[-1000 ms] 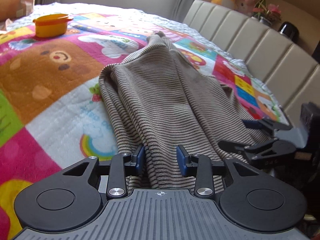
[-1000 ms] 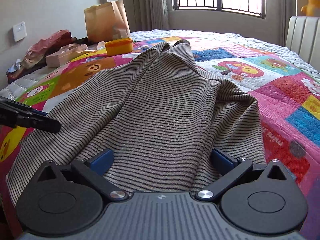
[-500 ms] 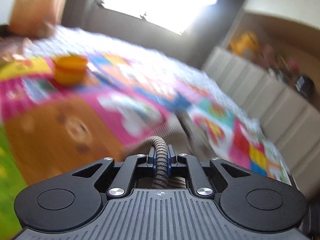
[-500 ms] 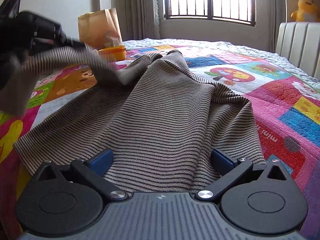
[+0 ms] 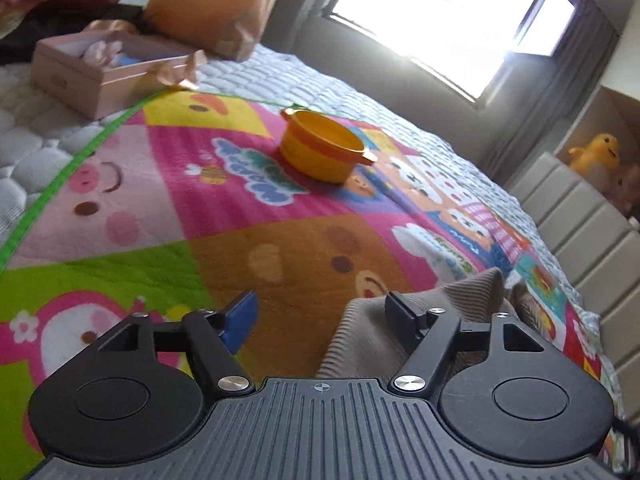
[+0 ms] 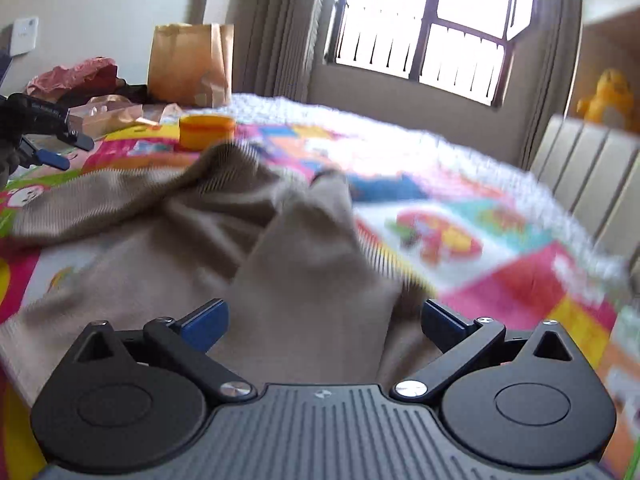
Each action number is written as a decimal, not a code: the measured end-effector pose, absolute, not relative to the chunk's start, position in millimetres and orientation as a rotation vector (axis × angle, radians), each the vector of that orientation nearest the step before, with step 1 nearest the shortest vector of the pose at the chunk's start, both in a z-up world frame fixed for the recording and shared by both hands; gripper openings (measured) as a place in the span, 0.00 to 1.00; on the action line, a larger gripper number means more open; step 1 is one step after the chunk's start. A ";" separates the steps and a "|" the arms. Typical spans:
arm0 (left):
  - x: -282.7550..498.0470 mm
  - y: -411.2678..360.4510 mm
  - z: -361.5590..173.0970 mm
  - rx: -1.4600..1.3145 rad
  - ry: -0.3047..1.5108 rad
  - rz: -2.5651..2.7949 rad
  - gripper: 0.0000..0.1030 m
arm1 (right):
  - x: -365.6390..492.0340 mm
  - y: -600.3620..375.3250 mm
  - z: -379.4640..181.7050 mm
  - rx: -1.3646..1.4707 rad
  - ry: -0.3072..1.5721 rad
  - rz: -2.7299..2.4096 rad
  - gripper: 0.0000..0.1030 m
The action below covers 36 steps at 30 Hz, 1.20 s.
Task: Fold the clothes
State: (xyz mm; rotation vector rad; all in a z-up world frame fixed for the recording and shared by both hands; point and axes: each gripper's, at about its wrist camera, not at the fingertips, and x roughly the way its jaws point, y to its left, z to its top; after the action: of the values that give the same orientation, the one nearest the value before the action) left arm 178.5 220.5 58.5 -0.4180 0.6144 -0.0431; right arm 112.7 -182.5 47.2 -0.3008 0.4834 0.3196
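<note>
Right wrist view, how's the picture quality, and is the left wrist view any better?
Right wrist view: motion blur smears the striped garment and the quilt, and the window is blown out. Left wrist view: sharper, the yellow pot is crisp, though window glare washes out the top.

The left gripper (image 5: 320, 312) points forward and slightly downward, rolled a little so its view sits tilted. Its jaws are opening and stand wide apart, the blue pad of the left finger (image 5: 240, 320) facing inward; nothing is pressed between the pads, and only the right finger lies against loose striped cloth. In the right wrist view this same gripper shows at the far left edge, fingers spread. The right gripper (image 6: 324, 320) also points forward and somewhat downward. Its jaws are closing but are still far apart, with cloth lying between the blue pads (image 6: 206, 322), neither pad pressing on it.
</note>
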 end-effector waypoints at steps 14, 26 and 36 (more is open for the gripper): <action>313.9 69.9 26.0 0.226 0.684 -0.225 0.11 | 211.8 -138.1 14.5 -0.894 0.377 0.290 0.15; 354.9 130.0 5.9 0.145 0.708 0.077 0.14 | 318.1 -281.5 -7.6 -0.557 0.569 0.078 0.29; 219.0 85.2 55.2 -0.008 0.572 -0.182 0.96 | 177.6 -317.5 50.7 -0.263 0.490 0.182 0.81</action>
State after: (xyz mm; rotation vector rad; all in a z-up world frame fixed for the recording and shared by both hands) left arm 219.0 85.2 55.2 -0.0084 0.5722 -0.1822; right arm 177.6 -317.5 50.7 -0.2631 0.4897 0.1817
